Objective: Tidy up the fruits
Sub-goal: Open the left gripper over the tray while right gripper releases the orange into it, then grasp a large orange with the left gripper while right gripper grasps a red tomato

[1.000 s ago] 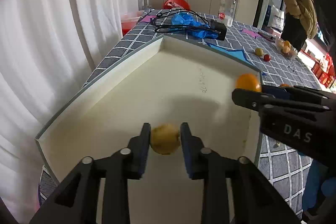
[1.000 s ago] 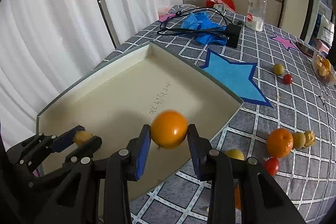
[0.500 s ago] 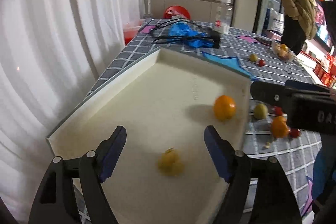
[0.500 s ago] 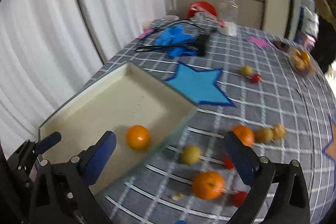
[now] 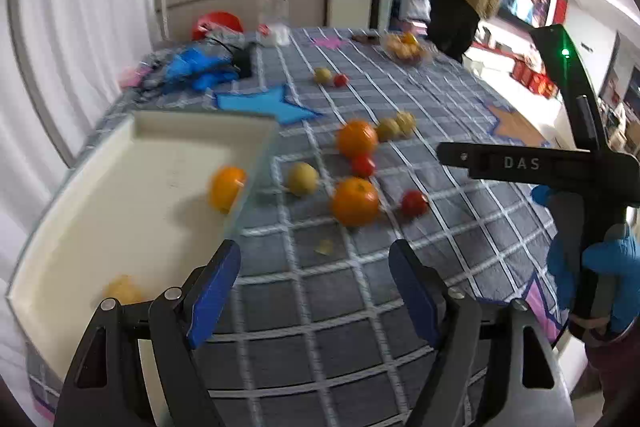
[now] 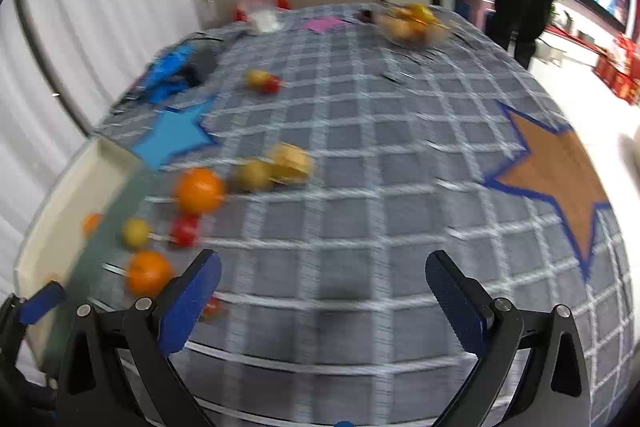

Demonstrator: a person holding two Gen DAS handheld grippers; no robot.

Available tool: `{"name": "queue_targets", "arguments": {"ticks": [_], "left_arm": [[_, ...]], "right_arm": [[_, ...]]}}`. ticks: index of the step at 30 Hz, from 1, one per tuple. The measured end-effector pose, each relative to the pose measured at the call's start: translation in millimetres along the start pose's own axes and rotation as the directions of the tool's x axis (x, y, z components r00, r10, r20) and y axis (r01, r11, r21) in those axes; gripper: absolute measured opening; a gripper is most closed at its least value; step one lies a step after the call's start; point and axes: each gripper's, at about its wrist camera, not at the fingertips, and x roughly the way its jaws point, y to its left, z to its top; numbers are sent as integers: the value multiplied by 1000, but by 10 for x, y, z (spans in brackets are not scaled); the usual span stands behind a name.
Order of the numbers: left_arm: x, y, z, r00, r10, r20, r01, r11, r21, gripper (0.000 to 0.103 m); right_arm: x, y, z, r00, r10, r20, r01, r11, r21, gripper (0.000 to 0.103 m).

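Left cam: my left gripper (image 5: 314, 287) is hanging empty, jaws wide — nearest orange (image 5: 355, 201) is sitting dead ahead, tray (image 5: 256, 125) off left.

Right cam: right gripper (image 6: 322, 301) is gaping empty too — oranges (image 6: 149, 273) lying left of it, so left hand's nearer, I'm guessing.

Matt checked tablecloth (image 5: 360, 307); tray (image 5: 120, 219) smooth, perhaps plastic; glossy oranges (image 5: 355, 201).

The only readable text is "DAS", in pale capitals on the black arm of the right tongs (image 5: 520, 163), to the right of the scattered fruit.
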Motion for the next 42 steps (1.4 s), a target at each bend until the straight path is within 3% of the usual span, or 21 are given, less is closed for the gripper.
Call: {"name": "queue_targets", "arguments": {"ticks": [6,16,22,25,30,39,42], "left_arm": [[269,-138,-34,997,-4,-80,3,1000,-9,80],[439,-188,103,994,55,-92,-57,998,-24,79],[645,-326,217,990,64,-128,-67,998,-20,55],[683,-327,269,990,75,-119,-80,996,-40,42],[676,-342,249,991,87,-99,-91,995,-41,40],[365,-238,-110,991,125,-41,-128,990,-59,40],[275,-191,-202,992,122,-31,-124,990,-73,40]], "right_arm": [[11,-361,-168,999,-51,-1,52,999,12,103],[51,-373,-245,998,-64,9,64,998,-16,103],[59,-368,-248,998,-62,12,62,998,-24,103],[57,-370,-248,998,-56,16,56,998,-20,103],[53,-369,-257,998,-64,14,64,998,-29,103],[77,-302,-249,995,-97,1,97,994,-59,103],[49,-244,-266,999,-52,7,52,996,-74,103]]}}
